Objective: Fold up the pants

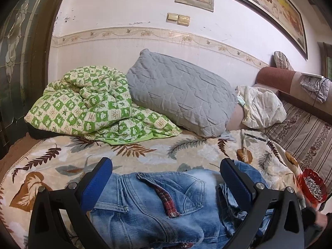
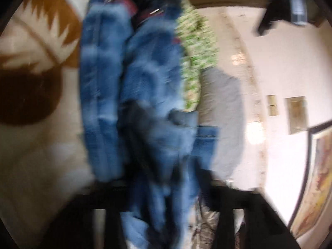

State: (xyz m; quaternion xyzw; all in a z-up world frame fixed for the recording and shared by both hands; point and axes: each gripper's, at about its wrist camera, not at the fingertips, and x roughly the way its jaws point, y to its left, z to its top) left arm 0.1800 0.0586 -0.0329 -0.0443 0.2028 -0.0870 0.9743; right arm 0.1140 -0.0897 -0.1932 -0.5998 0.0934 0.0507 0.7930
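A: Jeans point(image 1: 157, 203) sit right under the left claw point(image 1: 166, 178), waistband and back pocket between its blue pads point(image 1: 97, 186). Jaws spread wide, gripping nothing.

B: Edges?

A: Denim's far edge lies just ahead of the fingertips. Past it, a bare strip of leaf-print blanket point(image 1: 132, 155). Farther ahead, green checked quilt point(image 1: 87, 105) to the left, grey pillow point(image 1: 182, 95) straight on, both against the wall. Red glass dish point(image 1: 313, 186) near the blanket's right edge, just right of the claw. Pen point(image 1: 255, 137) ahead-right, well apart.

B: Right side?

A: Right wrist view is heavily blurred. Jeans point(image 2: 145, 95) fill the centre, bunched denim running down between the right claw's point(image 2: 166, 203) dark fingers. Looks like cloth between them, but cannot tell whether it's clamped. Blanket point(image 2: 37, 83) to its left, pillow point(image 2: 226, 124) and wall to its right.
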